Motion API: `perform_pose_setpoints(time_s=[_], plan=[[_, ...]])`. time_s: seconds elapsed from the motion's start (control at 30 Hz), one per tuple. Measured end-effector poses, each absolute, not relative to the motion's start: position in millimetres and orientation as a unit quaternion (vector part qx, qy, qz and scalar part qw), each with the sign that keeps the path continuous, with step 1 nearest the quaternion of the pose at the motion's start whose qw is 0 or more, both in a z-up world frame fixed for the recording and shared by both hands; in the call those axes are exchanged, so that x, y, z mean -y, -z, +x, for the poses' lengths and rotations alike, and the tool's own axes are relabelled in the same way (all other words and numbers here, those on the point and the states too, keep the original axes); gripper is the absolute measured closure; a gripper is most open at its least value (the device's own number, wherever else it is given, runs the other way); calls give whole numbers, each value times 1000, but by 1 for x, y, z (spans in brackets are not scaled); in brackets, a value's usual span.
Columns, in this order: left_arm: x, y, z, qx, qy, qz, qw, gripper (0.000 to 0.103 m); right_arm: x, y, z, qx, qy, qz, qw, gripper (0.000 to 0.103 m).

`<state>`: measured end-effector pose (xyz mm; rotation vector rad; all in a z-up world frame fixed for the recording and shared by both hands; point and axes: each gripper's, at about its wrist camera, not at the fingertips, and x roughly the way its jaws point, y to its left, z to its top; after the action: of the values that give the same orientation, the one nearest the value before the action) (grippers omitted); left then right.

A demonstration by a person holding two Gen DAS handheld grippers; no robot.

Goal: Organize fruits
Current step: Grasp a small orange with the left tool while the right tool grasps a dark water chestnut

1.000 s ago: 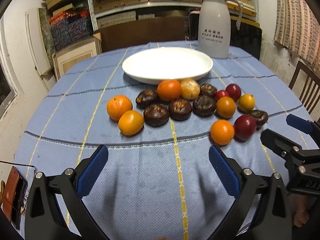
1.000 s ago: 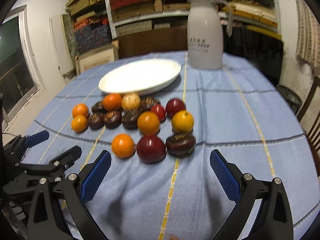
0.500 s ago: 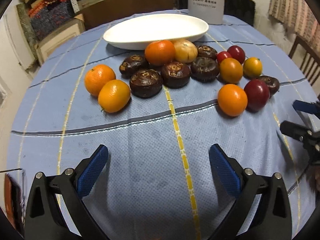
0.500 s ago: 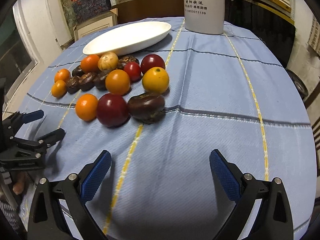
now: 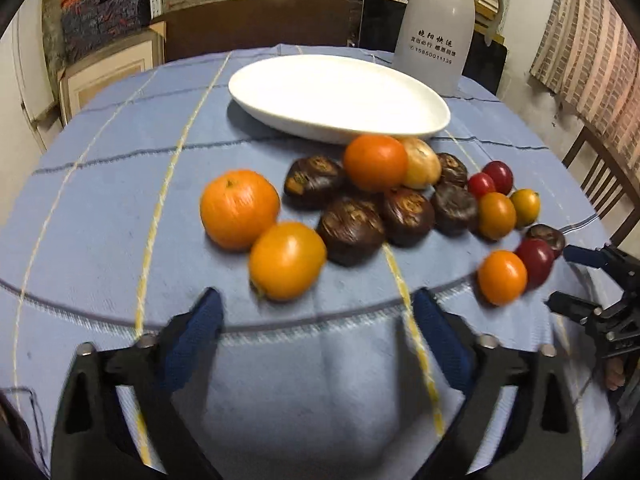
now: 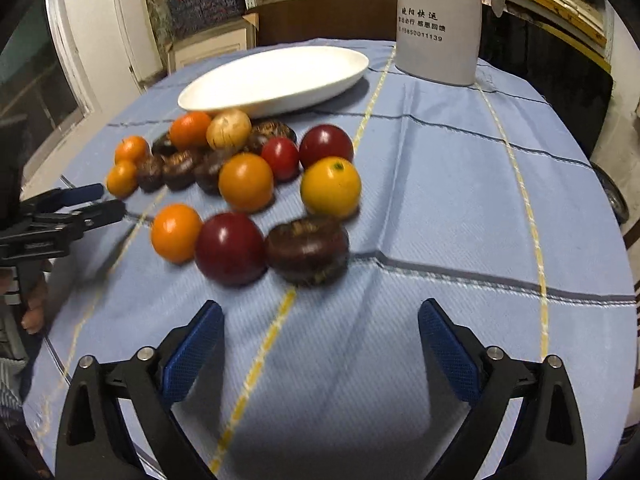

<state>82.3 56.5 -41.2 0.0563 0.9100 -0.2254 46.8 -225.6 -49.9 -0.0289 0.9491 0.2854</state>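
Ahead, bare tablecloth [image 6: 460, 208], fruits [image 6: 240, 192] leftward

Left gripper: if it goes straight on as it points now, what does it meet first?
Probably the nearest yellow-orange fruit, just ahead of the open left gripper; depth is unclear.

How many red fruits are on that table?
3. A big dark red fruit lies in the nearest row, a small bright red fruit mid-pile, and a second dark red fruit beside it, toward the plate. None seems hidden.
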Motion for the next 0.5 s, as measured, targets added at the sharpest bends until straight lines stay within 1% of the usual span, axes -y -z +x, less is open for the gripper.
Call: perform_pose_setpoints(time_s=[0.07, 0.13, 0.23, 0.3, 0.37, 0.43, 0.47, 0.5], plan=[[-56, 45, 87, -443, 110, 34, 889, 46, 228, 49, 48, -451, -144, -4, 881, 12], [-58, 43, 93, -437, 109, 37, 892, 48, 233, 48, 49, -447, -151, 11, 881, 16], [-67, 42, 97, -434, 118, 14, 893, 54, 236, 47, 52, -443, -160, 27, 882, 22], [-70, 42, 104, -434, 117, 7, 893, 54, 234, 47, 53, -442, -164, 25, 882, 23], [-70, 42, 109, -432, 115, 8, 894, 54, 231, 47, 54, -440, -169, 25, 882, 29], [-68, 42, 111, -431, 113, 12, 895, 55, 231, 46, 55, -438, -183, 37, 880, 41], [-68, 43, 110, -431, 115, 12, 895, 61, 232, 47, 57, -439, -187, 40, 878, 44], [-67, 43, 109, -431, 118, 14, 894, 63, 232, 47, 57, -439, -187, 41, 878, 47]])
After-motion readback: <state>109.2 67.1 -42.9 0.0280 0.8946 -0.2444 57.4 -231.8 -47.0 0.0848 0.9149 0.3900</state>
